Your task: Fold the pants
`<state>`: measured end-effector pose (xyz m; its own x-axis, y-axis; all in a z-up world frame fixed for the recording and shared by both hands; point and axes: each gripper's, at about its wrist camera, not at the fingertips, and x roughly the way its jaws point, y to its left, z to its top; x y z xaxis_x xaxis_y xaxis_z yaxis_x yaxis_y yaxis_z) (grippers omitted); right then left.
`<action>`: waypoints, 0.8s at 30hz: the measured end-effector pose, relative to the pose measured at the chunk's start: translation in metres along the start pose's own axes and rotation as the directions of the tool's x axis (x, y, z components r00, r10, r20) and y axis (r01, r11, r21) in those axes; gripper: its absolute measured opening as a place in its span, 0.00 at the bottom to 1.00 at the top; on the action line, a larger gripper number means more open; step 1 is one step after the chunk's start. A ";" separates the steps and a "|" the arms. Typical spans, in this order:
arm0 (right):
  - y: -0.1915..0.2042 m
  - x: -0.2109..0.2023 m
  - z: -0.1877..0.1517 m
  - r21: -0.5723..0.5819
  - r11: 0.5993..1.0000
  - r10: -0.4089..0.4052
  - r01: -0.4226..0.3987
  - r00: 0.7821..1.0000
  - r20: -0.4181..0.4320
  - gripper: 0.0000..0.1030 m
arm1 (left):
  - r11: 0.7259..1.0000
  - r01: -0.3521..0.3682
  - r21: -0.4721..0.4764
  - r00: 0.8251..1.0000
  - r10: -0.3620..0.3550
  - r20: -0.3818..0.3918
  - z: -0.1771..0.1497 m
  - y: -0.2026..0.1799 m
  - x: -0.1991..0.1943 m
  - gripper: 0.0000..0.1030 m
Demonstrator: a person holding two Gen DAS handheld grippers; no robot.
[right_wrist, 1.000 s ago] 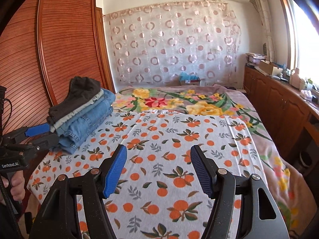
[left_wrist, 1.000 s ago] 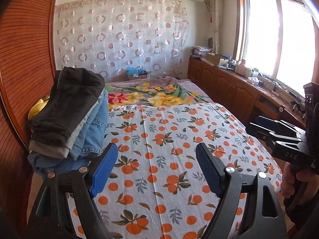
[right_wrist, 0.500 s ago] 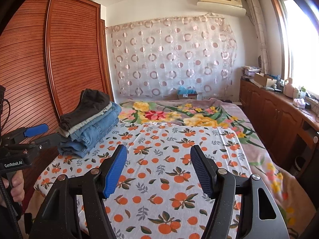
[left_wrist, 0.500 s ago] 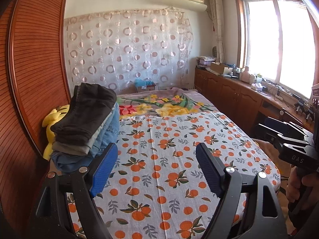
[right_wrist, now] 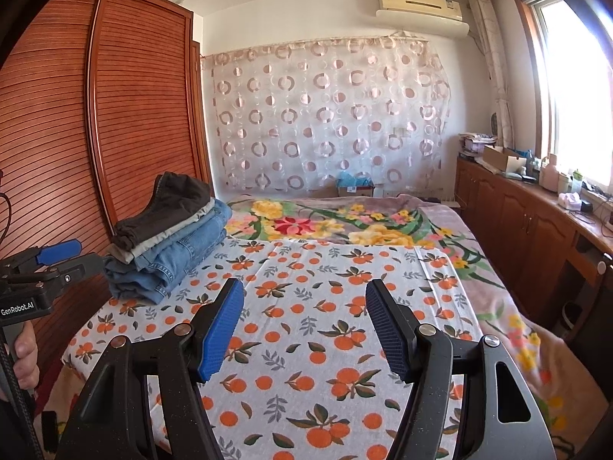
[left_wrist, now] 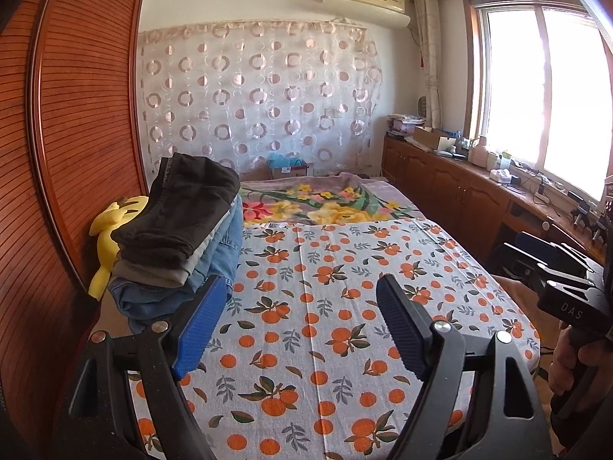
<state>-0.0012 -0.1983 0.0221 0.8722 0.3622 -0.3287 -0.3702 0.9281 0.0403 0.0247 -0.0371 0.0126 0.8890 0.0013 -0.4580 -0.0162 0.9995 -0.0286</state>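
A stack of folded pants (left_wrist: 180,234) (right_wrist: 168,237) lies at the left side of the bed, dark brown on top, a grey pair under it, blue jeans at the bottom. My left gripper (left_wrist: 302,326) hangs open over the orange-print sheet (left_wrist: 325,306), its left finger just in front of the stack, nothing between the blue pads. My right gripper (right_wrist: 304,329) is open too, above the sheet (right_wrist: 325,306), to the right of the stack and apart from it. Each gripper shows at the edge of the other's view, held by a hand.
A wooden slatted wardrobe (right_wrist: 95,134) stands close along the bed's left side. A yellow soft toy (left_wrist: 111,230) lies behind the stack. A floral blanket (right_wrist: 345,226) covers the far half of the bed. Low wooden cabinets (right_wrist: 536,222) with clutter run under the window at right.
Both grippers have drawn back from the bed and tilted up, so the stack and sheet look farther off and more wall and ceiling show. Both stay open and hold nothing.
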 end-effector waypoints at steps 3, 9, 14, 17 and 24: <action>-0.002 0.001 -0.001 -0.001 1.000 0.002 -0.002 1.000 -0.001 0.66 | 1.000 0.001 0.000 1.000 -0.001 0.000 0.000 0.000 0.000 0.79; -0.004 0.001 -0.002 -0.003 1.000 0.003 -0.003 1.000 -0.002 0.66 | 1.000 0.001 0.000 1.000 -0.001 0.001 0.000 0.000 0.000 0.79; -0.008 0.003 -0.004 -0.004 1.000 0.005 -0.005 1.000 -0.007 0.66 | 1.000 0.001 0.001 1.000 -0.001 0.002 0.000 0.000 0.000 0.79; -0.009 0.003 -0.005 -0.007 1.000 0.008 -0.008 1.000 -0.009 0.66 | 1.000 0.000 0.002 1.000 0.000 0.002 0.000 0.000 0.000 0.79; -0.013 0.005 -0.004 -0.006 1.000 0.012 -0.012 1.000 -0.011 0.66 | 1.000 0.001 0.000 1.000 -0.001 0.002 -0.001 0.000 0.000 0.79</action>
<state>0.0065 -0.2084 0.0159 0.8642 0.3721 -0.3386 -0.3825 0.9232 0.0381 0.0244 -0.0371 0.0121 0.8901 0.0007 -0.4558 -0.0154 0.9995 -0.0286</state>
